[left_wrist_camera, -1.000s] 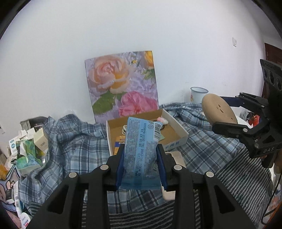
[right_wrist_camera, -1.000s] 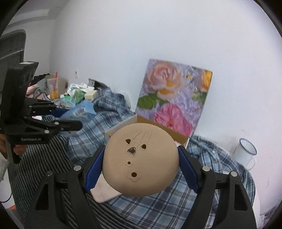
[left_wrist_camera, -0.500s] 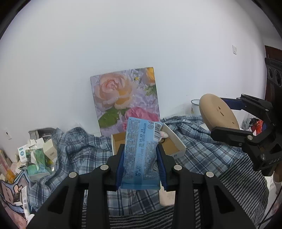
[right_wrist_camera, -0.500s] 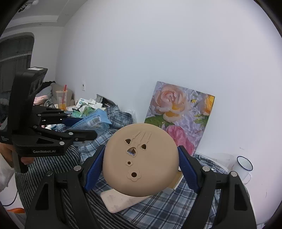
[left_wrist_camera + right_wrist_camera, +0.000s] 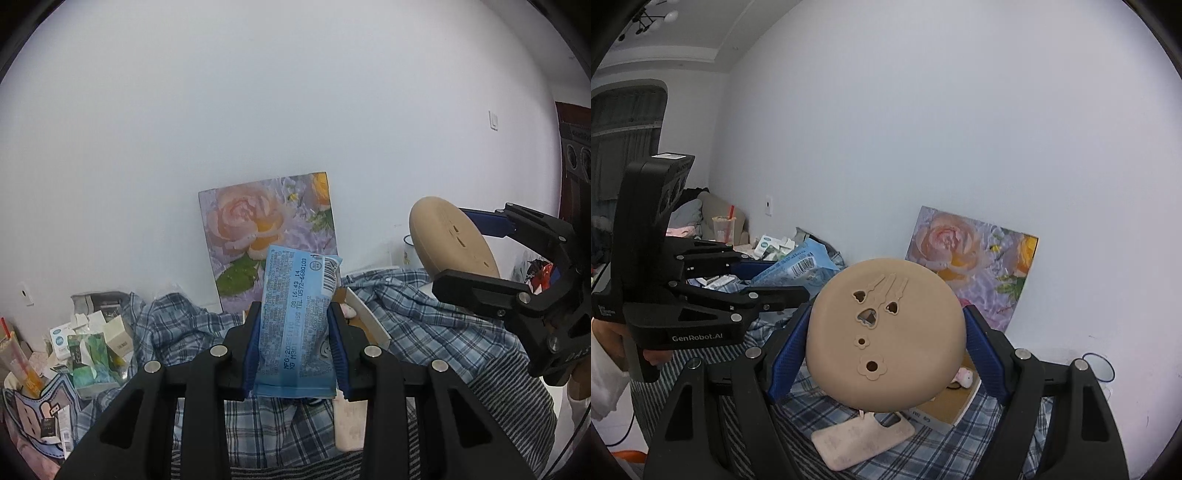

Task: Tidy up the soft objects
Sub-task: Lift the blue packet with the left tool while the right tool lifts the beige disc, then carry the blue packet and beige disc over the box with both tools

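Note:
My left gripper [image 5: 295,343] is shut on a blue plastic packet [image 5: 295,325] with printed text and a barcode, held upright above the plaid cloth. The packet also shows in the right wrist view [image 5: 798,269]. My right gripper [image 5: 882,354] is shut on a round tan soft pad [image 5: 886,336] with small cut-out holes; it shows at the right of the left wrist view [image 5: 450,240]. Both are held in the air above an open cardboard box [image 5: 956,406], which is mostly hidden behind them.
A blue plaid cloth [image 5: 424,332] covers the surface, with a striped cloth [image 5: 509,398] in front. A pale phone case [image 5: 860,439] lies on it. A flower painting [image 5: 266,243] leans on the wall. A white enamel mug [image 5: 1099,367] stands right. Cartons [image 5: 88,343] clutter the left.
Both grippers have risen and tilted up with their objects still held. The box and cloth sit lower in both views and more wall shows.

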Tool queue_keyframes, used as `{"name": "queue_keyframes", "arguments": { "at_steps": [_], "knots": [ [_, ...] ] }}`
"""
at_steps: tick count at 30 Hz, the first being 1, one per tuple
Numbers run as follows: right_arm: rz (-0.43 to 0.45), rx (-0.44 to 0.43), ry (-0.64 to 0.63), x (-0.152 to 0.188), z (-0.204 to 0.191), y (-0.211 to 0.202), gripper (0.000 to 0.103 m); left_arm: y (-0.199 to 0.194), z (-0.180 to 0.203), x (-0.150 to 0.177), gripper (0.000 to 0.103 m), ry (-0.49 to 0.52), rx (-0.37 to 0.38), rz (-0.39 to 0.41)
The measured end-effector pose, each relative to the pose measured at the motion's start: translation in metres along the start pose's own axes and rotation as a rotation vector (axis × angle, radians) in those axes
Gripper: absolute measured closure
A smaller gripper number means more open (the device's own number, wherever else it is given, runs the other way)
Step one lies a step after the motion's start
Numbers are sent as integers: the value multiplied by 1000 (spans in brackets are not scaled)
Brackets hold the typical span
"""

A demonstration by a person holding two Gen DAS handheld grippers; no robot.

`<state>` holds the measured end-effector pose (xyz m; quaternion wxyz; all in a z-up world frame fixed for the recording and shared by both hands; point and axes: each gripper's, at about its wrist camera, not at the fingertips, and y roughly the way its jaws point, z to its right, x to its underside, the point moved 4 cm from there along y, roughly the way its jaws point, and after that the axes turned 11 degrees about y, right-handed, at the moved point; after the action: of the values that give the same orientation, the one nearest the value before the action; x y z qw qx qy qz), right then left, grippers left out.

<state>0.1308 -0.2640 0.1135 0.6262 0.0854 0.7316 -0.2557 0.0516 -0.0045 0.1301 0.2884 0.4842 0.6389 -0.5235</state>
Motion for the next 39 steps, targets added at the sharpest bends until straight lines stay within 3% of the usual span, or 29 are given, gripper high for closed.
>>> {"name": "queue_keyframes", "arguments": {
  "at_steps": [39],
  "knots": [
    [65, -31, 51, -24, 6, 2, 24, 23, -12, -32, 67, -8, -5, 26]
  ]
}}
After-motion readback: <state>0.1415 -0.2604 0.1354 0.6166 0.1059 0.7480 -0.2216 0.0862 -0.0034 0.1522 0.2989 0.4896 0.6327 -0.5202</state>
